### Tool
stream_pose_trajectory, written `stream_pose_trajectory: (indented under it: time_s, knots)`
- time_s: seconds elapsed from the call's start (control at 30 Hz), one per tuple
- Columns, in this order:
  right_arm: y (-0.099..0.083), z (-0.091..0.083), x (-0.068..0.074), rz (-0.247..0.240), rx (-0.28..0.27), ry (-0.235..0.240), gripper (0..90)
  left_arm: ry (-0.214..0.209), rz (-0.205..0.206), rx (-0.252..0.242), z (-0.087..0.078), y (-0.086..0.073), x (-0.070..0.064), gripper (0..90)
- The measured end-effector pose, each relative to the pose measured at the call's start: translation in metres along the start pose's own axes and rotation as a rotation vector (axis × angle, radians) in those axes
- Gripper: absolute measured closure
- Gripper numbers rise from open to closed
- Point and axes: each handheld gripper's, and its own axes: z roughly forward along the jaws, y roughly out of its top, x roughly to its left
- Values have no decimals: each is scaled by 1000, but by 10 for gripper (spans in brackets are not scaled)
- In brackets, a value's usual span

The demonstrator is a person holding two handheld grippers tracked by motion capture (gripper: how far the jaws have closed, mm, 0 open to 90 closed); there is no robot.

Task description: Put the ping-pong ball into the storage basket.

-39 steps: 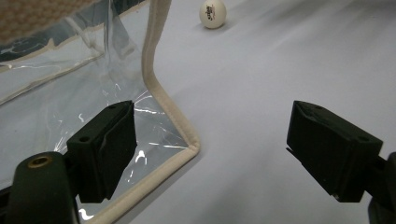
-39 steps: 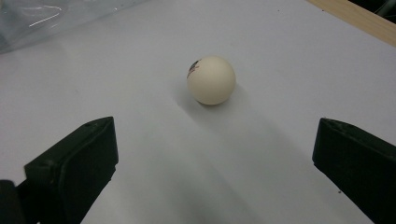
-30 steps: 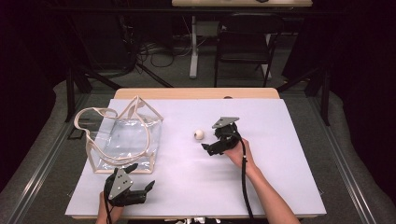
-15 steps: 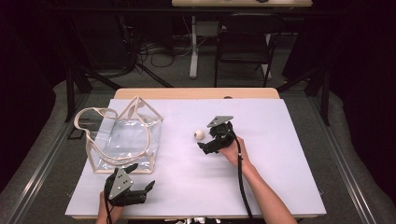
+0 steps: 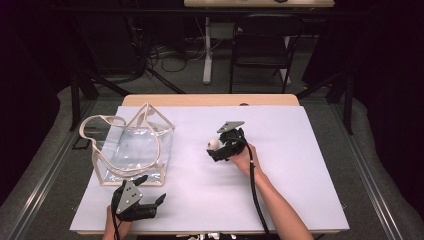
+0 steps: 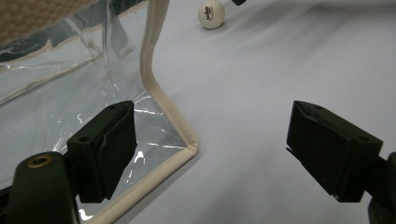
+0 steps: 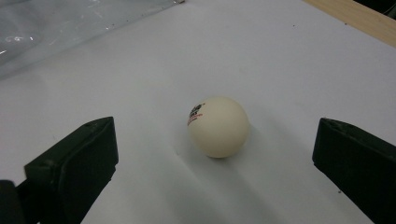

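Observation:
A cream table-tennis ball (image 5: 214, 144) (image 7: 218, 126) (image 6: 211, 12) with a small printed mark lies on the white table sheet. My right gripper (image 5: 216, 148) (image 7: 215, 163) is open, low over the sheet, and the ball lies between its two jaws, a little ahead of them and untouched. A clear plastic bag (image 5: 132, 149) (image 6: 70, 88) with cream trim and handles lies at the left. My left gripper (image 5: 150, 202) (image 6: 212, 154) is open near the front edge, one jaw over the bag's near corner, nothing between its jaws.
The white sheet (image 5: 300, 165) covers most of a wooden table (image 5: 210, 100). Beyond the far edge stand a dark chair (image 5: 262, 47) and cables on the floor. A cable trails from my right gripper back along the forearm (image 5: 272, 205).
My right gripper has moved left toward the ball and come down, so the ball now lies between its open jaws. The left gripper and bag have not moved.

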Motion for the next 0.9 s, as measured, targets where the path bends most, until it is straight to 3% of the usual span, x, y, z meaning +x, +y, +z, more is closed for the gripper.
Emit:
stream_pose_trajectory:
  time_s: [0.53, 0.83, 0.9]
  knots:
    - [1, 15, -1, 21, 13, -6, 33, -3, -3, -3, 0, 0, 0, 163]
    - [0, 21, -1, 8, 21, -41, 267, -5, -5, 1, 1, 0, 0, 163]
    - [0, 21, -1, 3, 23, -38, 278, -6, -5, 1, 1, 0, 0, 163]
